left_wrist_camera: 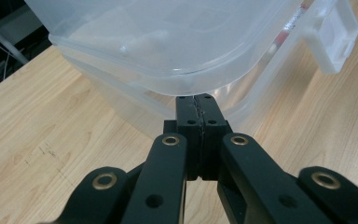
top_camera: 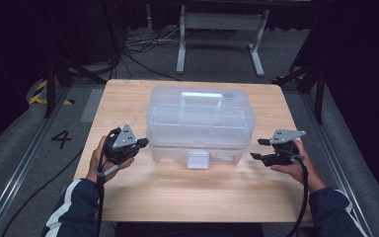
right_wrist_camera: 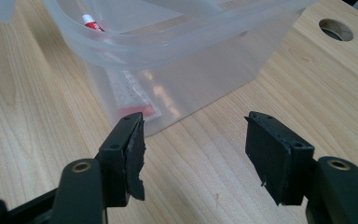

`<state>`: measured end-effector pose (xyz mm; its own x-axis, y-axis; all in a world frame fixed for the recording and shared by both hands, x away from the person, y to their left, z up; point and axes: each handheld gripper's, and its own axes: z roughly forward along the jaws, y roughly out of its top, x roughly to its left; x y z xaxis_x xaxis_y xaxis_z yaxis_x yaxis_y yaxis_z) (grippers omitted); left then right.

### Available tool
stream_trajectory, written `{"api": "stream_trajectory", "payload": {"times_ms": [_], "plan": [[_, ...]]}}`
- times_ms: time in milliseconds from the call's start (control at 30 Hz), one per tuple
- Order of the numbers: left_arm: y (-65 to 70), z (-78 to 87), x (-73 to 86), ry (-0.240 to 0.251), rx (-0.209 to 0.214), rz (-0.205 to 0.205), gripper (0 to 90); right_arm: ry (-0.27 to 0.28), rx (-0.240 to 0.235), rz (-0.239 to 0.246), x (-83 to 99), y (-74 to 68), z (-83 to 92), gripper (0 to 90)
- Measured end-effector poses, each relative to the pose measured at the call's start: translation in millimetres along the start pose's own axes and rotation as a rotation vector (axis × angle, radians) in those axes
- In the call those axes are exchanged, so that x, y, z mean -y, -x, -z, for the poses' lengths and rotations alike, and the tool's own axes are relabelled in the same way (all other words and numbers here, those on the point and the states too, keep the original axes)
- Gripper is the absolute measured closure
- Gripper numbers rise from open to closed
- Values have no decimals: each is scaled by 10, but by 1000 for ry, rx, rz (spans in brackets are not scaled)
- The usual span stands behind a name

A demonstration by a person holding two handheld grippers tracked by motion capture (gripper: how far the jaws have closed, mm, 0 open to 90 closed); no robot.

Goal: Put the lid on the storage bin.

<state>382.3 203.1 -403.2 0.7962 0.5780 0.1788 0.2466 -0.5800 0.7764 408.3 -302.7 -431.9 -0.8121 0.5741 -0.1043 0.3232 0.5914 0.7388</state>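
Box: clear plastic storage box (top_camera: 200,123) with lid and handle, mid-table on the wooden table (top_camera: 187,197), white latch (top_camera: 198,160) facing the person.
Contents: red-and-white tube (right_wrist_camera: 133,95) seen through the wall in the right gripper view.
Left gripper: (top_camera: 143,143) jaws pressed together on nothing, tips right at the box's left lower edge, under the lid rim (left_wrist_camera: 168,70); contact not certain.
Right gripper: (top_camera: 259,149) jaws apart, nothing between, just beside the box's right end, not touching.
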Motion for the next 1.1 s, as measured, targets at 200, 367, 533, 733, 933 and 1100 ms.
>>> {"api": "stream_trajectory", "payload": {"times_ms": [200, 367, 533, 733, 933, 1100], "plan": [[8, -2, 15, -9, 7, 0, 900, -2, -4, 7, -9, -20, -2, 381], [14, -3, 62, -29, 2, 0, 900, -3, -1, 7, -9, -21, -8, 381], [16, -11, 82, -34, 4, -1, 900, -4, -3, 6, -8, -18, -14, 380], [18, -10, 100, -41, 4, -5, 900, 6, 1, 16, -26, -32, 11, 381], [29, -13, 144, -80, 1, -18, 875, 8, 11, 28, -49, -58, 61, 381], [45, 9, 177, -111, -14, -33, 849, -5, 19, 44, -85, -98, 106, 380]]}}
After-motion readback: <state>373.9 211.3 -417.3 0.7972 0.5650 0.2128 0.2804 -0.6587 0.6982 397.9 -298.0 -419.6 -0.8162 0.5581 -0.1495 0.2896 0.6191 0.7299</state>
